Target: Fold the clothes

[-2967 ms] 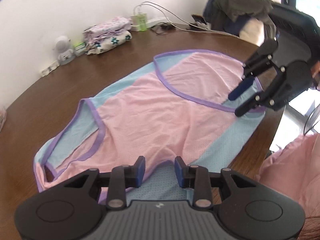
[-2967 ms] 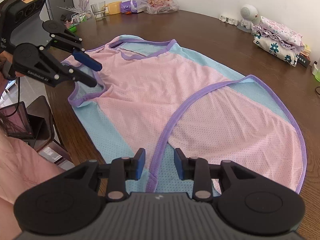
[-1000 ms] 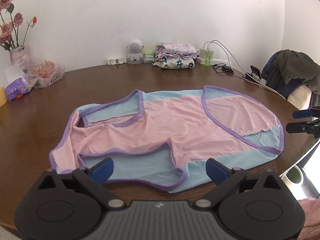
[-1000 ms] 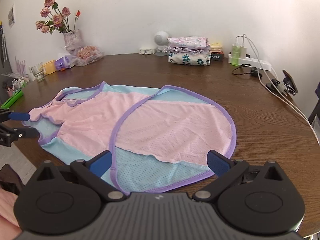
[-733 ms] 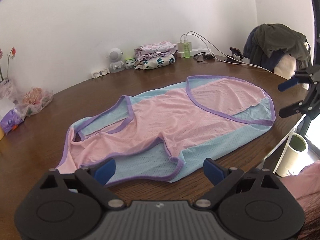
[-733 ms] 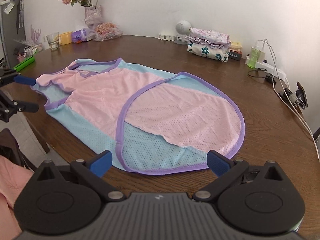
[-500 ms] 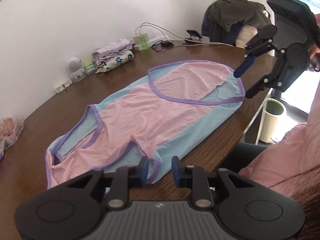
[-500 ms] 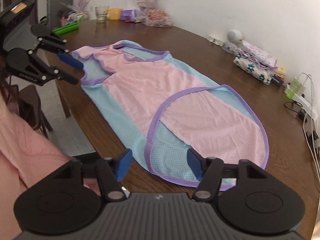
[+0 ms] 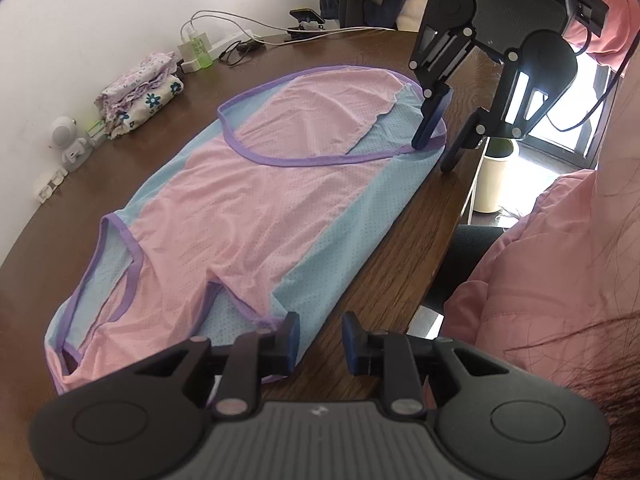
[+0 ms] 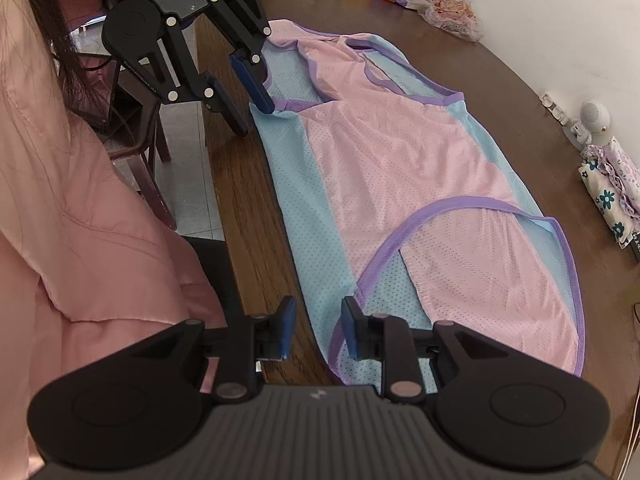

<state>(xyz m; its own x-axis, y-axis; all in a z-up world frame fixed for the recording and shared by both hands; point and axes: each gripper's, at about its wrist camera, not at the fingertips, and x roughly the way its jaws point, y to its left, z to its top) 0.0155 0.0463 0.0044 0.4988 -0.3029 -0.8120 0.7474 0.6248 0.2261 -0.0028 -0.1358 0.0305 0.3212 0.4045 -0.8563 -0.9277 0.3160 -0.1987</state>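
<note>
A pink and light-blue mesh garment with purple trim lies spread flat along the near edge of the round dark wooden surface, its long side running beside that edge. One rounded end is folded over onto the body, showing a pink panel ringed with purple binding.

The left hand-held gripper hovers over the armhole end of the garment. Its two blue pads stand a narrow gap apart, released, with nothing pinched: bare wood shows between them and the garment's blue edge lies just under the left pad. From the right wrist view the same gripper has one pad over the purple armhole trim and the other off the cloth above the surface edge.

The right hand-held gripper hangs over the folded end, its jaws closing but still apart; the purple hem corner passes under the gap, not clamped. In the left wrist view it straddles the garment's far corner, one finger resting on the blue mesh, the other beyond the surface edge.

A person in a pink jacket sits at the near edge. On the far side of the surface sit a folded floral cloth stack, a small white robot-shaped figure, and a green charger with white cables.
</note>
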